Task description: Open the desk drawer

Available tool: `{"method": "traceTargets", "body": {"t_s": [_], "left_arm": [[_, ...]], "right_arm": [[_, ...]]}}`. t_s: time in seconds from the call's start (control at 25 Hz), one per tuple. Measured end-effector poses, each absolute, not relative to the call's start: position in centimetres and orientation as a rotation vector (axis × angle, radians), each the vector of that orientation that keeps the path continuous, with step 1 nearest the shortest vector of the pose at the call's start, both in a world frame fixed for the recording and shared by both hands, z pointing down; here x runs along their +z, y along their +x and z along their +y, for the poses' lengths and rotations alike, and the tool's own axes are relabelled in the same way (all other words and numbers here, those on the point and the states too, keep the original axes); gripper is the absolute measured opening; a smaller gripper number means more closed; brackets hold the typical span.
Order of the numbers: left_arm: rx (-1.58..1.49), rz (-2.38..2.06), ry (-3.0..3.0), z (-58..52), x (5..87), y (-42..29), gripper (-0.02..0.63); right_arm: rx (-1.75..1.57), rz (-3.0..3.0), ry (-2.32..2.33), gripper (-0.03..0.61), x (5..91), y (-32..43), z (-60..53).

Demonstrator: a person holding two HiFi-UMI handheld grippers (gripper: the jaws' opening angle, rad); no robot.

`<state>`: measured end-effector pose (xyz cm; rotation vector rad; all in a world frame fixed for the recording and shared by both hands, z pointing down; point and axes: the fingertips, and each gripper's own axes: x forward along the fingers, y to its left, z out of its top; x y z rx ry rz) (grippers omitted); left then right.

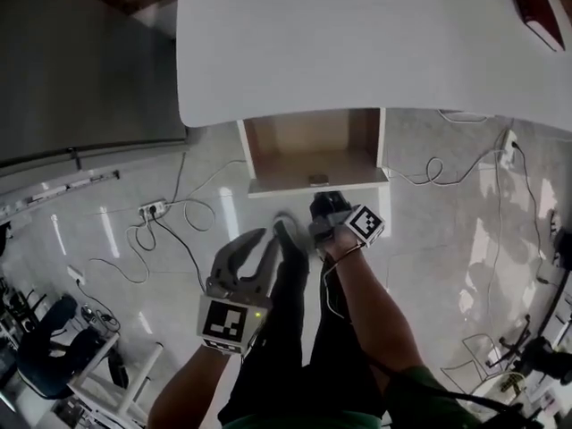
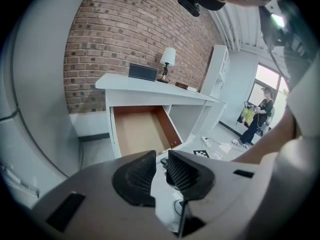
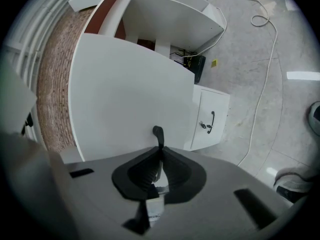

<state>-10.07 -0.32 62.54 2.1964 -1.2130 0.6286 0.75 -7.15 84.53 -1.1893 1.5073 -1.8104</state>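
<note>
Now | drawer point(image 1: 315, 155) out past desk point(image 1: 357, 43) edge | right tongs point(image 3: 160, 151) pinching handle point(image 3: 158, 133) | left tongs point(image 2: 161, 166) spread above floor point(image 1: 447, 257)

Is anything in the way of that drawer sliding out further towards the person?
No object that I can see. The right gripper is closed on the drawer's handle, and the drawer already stands open. Only the person's own legs stand in front of it; the cables lie on the floor to the sides.
</note>
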Motion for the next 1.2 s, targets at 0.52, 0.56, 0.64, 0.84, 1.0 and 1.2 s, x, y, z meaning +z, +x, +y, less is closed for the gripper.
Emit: {"method": "traceTargets", "body": {"t_s": [0.52,0.56,0.64,0.84,1.0,1.2], "left_arm": [[0.588,-1.235,2.253,-1.8,61.6,-9.0,0.071],[0.583,-1.237,2.259,-2.1,61.3,-8.7,0.071],[0.567,-1.247,2.263,-2.8,60.5,-8.2,0.071],[0.499,-1.276,2.223,-4.0,57.5,-7.3,0.071],[0.488,-1.307,2.200,-4.6,54.9,-7.8,0.069],[0.450,-1.365,2.177,-5.4,50.1,-9.3,0.067]], "right_arm": [[-1.856,1.570,-1.280,0.055,81.8,4.3,-3.6],[-1.867,1.572,-1.298,0.054,81.0,4.9,-3.4],[-1.854,1.629,-1.306,0.047,78.9,5.8,-3.5],[-1.788,1.798,-1.281,0.019,71.4,6.6,-4.2],[-1.677,1.962,-1.321,0.008,63.9,6.0,-6.2],[-1.398,2.303,-1.392,0.003,53.1,4.7,-8.4]]}}
